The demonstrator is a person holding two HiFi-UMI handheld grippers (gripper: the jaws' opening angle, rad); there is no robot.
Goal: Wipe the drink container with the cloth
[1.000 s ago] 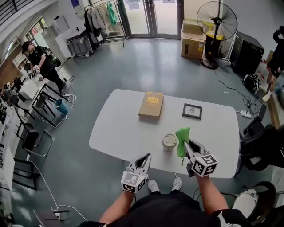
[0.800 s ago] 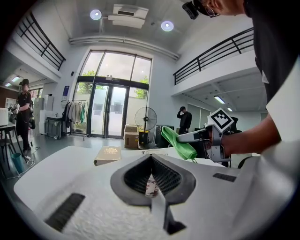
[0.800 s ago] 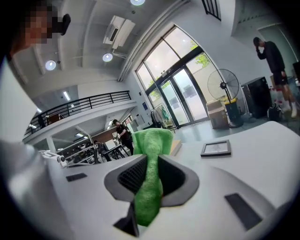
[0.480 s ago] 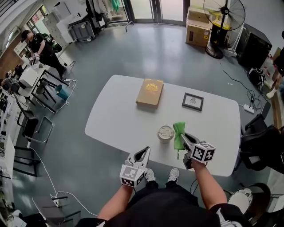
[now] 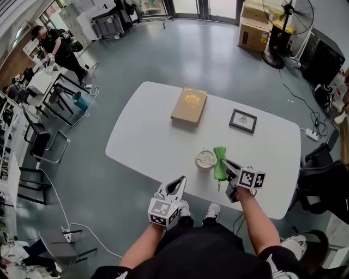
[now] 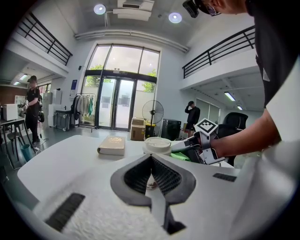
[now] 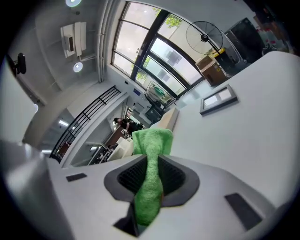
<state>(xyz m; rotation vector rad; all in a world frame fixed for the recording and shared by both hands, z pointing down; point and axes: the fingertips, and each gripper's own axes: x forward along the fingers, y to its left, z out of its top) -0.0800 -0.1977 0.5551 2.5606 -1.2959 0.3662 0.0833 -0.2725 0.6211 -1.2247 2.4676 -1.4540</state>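
A pale drink cup with a lid [image 5: 205, 159] stands near the front edge of the white table [image 5: 147, 136]. My right gripper [image 5: 228, 168] is shut on a green cloth [image 5: 220, 162], which hangs against the cup's right side. In the right gripper view the cloth [image 7: 151, 154] runs up between the jaws and folds over above them. My left gripper [image 5: 176, 186] hovers off the table's front edge, left of the cup, shut with nothing in it. From the left gripper view the cup [image 6: 157, 145] stands ahead, with the cloth [image 6: 180, 156] beside it.
A tan book [image 5: 189, 105] lies at the table's far middle and a small dark picture frame [image 5: 243, 120] at the far right. Chairs, a fan [image 5: 288, 16], cardboard boxes and a person [image 5: 52, 43] at desks stand around on the grey floor.
The head view has shifted a little. My right gripper keeps the cloth by the cup's right side, slightly closer to it. The left gripper has hardly moved.
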